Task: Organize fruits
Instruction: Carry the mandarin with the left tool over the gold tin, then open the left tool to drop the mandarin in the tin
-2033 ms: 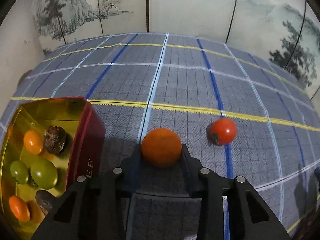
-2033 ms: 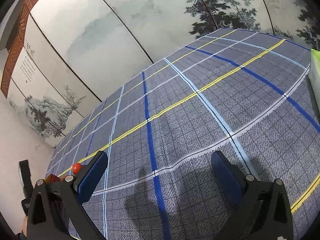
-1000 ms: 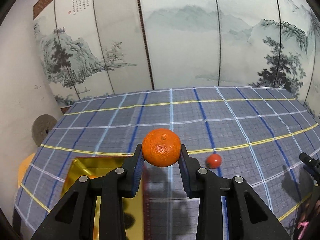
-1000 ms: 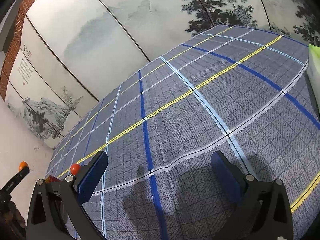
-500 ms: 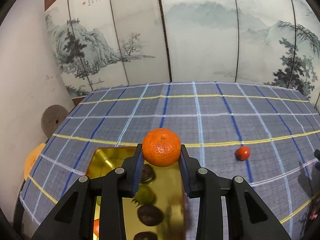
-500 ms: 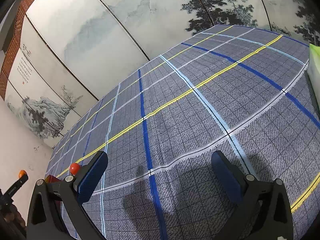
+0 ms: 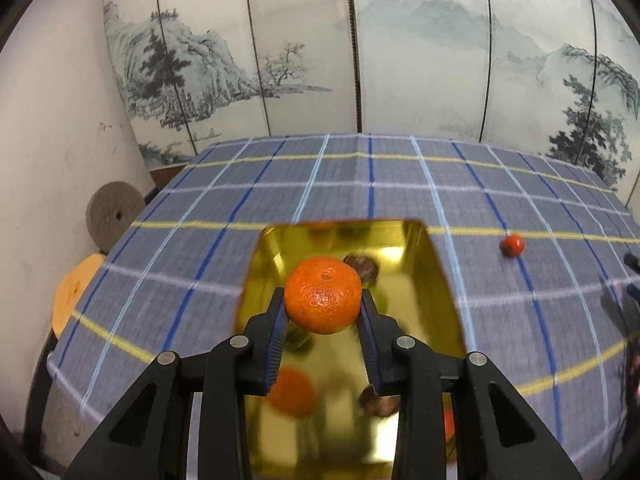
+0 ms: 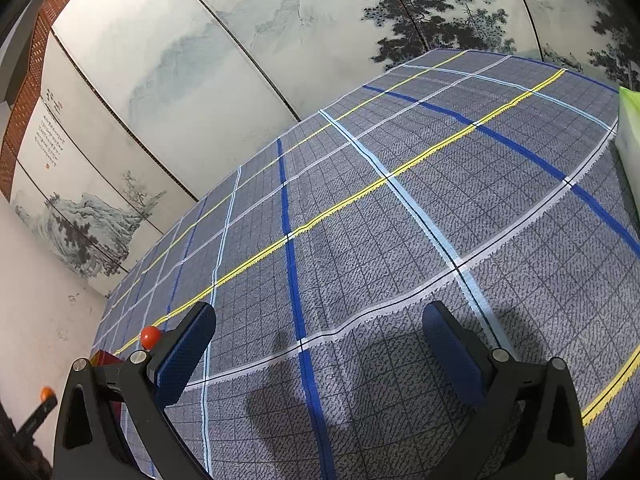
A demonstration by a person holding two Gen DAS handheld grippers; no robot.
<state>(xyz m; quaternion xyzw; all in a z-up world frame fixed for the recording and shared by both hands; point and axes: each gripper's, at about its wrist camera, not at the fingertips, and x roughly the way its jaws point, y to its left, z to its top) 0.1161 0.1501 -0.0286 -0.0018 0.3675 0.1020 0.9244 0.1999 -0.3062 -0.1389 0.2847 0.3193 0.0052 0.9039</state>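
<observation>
My left gripper (image 7: 323, 312) is shut on an orange mandarin (image 7: 322, 295) and holds it in the air above the gold-lined tin box (image 7: 434, 280). The box holds several small fruits, blurred, partly hidden by the gripper. A small red tomato (image 7: 512, 245) lies on the checked cloth to the right of the box; it also shows in the right wrist view (image 8: 151, 336). My right gripper (image 8: 316, 344) is open and empty, low over the cloth. The box's red corner (image 8: 105, 359) shows at the lower left there.
The table is covered by a blue-grey checked cloth (image 7: 360, 184) with a painted folding screen (image 7: 360, 40) behind it. A round grey stone disc (image 7: 112, 216) and an orange stool (image 7: 72, 296) stand off the table's left edge. A green-white object (image 8: 630, 128) sits at the right edge.
My left gripper has lifted the mandarin off the cloth and carried it left until it hangs over the tin box. My right gripper has stayed nearly still and open.
</observation>
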